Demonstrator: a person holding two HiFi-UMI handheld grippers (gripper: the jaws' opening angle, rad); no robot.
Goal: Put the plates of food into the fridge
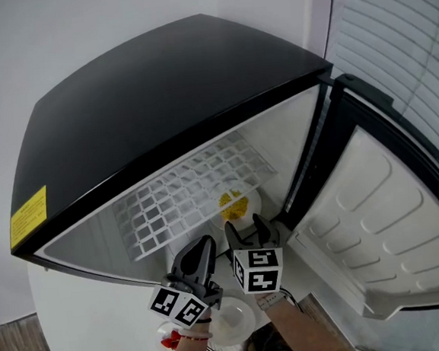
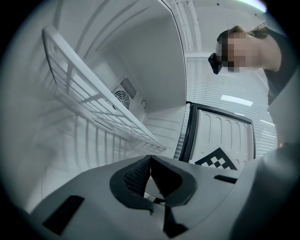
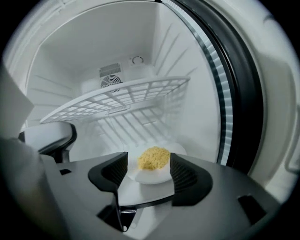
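A white plate (image 1: 246, 205) with a heap of yellow food (image 1: 234, 204) sits on the fridge floor under the wire shelf (image 1: 198, 189). In the right gripper view the plate (image 3: 151, 177) lies just beyond the jaws, which stand apart and touch nothing. My right gripper (image 1: 245, 224) (image 3: 149, 160) is open at the fridge mouth. Beside it on the left, my left gripper (image 1: 206, 242) (image 2: 150, 158) is shut, with nothing between its pads. A second white plate (image 1: 232, 322) rests lower down, in front of the fridge, partly hidden by my arms.
The small black fridge (image 1: 159, 100) has its door (image 1: 376, 218) swung open to the right. A fan grille (image 3: 110, 76) sits on the back wall. Something red (image 1: 170, 340) lies by the second plate on a white surface (image 1: 88, 328).
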